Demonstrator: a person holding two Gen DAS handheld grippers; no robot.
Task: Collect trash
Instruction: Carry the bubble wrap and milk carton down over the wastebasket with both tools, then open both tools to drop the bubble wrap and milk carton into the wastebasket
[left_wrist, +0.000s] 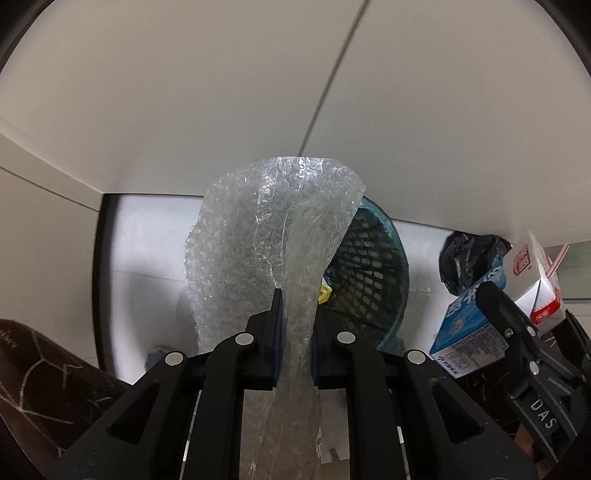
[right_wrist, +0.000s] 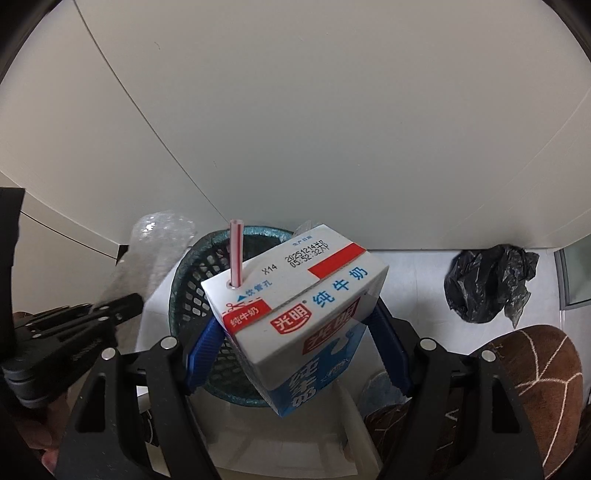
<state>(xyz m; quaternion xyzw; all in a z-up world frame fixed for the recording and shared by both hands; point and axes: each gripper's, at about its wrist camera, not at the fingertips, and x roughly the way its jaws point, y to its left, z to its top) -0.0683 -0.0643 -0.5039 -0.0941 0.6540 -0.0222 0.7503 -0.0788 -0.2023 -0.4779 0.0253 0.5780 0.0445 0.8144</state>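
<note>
Left gripper (left_wrist: 297, 325): jaws pinched tight on a strip of bubble wrap (left_wrist: 273, 236), the sheet fanning out past the fingertips and trailing back between the arms. It hangs above the left edge of a dark teal mesh basket (left_wrist: 373, 266); a scrap of yellow packaging (left_wrist: 325, 293) shows inside the basket, just beside the wrap.

Right gripper (right_wrist: 295, 332): blue pads (right_wrist: 203, 347) set wide, clamped on either side of a blue-and-white milk carton (right_wrist: 295, 295). Carton tilted, red-and-white straw (right_wrist: 235, 251) standing up from its top. It sits directly over the same basket's rim (right_wrist: 184, 280).

The two grippers are close side by side, both pointing steeply down.

Further out: pale floor (right_wrist: 413, 280), a crumpled black plastic bag (right_wrist: 487, 284) lying well to the right of the basket near the wall. Brown patterned slippers (right_wrist: 532, 373) at the frame edges.
</note>
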